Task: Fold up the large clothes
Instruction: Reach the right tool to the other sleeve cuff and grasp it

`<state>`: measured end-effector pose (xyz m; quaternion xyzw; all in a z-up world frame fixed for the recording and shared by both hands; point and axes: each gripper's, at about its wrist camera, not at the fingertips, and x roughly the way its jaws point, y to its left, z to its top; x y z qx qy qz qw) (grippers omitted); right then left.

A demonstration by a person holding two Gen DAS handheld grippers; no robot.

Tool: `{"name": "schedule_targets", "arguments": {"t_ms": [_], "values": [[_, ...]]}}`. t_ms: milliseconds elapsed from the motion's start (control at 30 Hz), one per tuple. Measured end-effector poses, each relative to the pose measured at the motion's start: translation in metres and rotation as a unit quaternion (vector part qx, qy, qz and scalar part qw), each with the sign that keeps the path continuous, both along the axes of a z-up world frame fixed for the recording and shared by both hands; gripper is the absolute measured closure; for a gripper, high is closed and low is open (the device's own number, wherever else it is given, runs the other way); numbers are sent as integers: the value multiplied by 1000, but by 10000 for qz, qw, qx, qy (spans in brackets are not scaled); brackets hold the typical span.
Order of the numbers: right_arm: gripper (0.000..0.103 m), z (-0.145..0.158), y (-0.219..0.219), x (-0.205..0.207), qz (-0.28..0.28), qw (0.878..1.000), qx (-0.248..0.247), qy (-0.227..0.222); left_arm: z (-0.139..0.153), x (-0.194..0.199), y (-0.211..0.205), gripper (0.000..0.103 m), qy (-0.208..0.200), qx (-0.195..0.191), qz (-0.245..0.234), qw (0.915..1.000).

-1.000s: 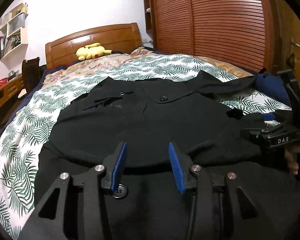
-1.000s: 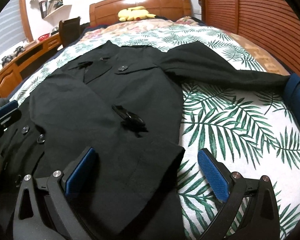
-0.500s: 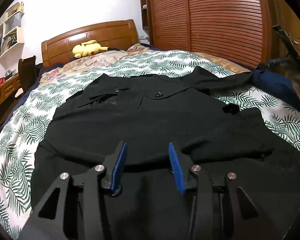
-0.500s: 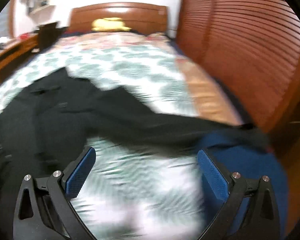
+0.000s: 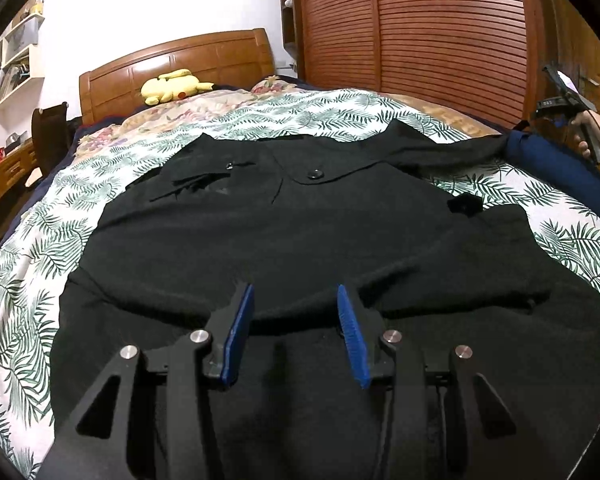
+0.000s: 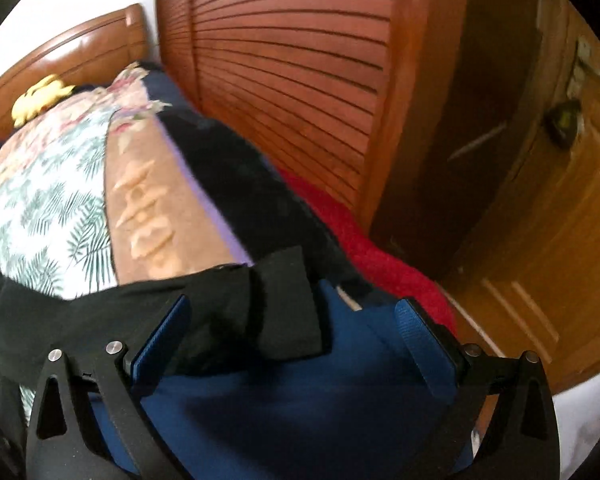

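Black coat [image 5: 284, 232] flat on bed

**Bedroom with wood furniture and a palm-print bed**

I see a white wall [image 5: 148, 8] behind a glossy wooden headboard [image 5: 180, 64], with a yellow plush toy [image 5: 172, 86] lying at its foot. The bedspread [image 5: 28, 264] is white with green palm leaves. A louvred reddish-brown wardrobe [image 5: 440, 36] lines one side; beside it stands a wooden door [image 6: 560, 240]. Wall shelves [image 5: 16, 60] and a wooden desk [image 5: 0, 176] sit opposite. A red rug [image 6: 380, 248] lies beside the bed.
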<state>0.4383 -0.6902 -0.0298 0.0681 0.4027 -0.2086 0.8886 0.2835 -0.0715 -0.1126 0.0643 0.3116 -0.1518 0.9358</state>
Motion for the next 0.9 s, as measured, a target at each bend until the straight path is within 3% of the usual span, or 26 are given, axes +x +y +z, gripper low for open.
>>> {"name": "schedule_targets", "arguments": {"t_ms": [200,333,400,433,533,700,900], "values": [[0,-20,-2,20,57,9987,372,338,-2,4,0,61,105,-28,0,9999],[14,-39,10,28,270,9957,610,646,-2,4,0,61,125,-38,7,9999],[36,-43,23,30,460,9945,548,770,-2,4,-1,61,122,-34,7,9999],[65,-45,27,30,538,9938,543,801,-2,3,0,61,118,-32,8,9999],[84,-32,54,27,829,9937,166,739,-2,3,1,61,119,-54,10,9999],[89,17,101,10,1161,9926,-300,193,1,5,6,61,201,-156,-1,9997],[89,75,175,-14,1704,9818,-810,-212,11,-6,12,61,153,-192,-75,9997]]}}
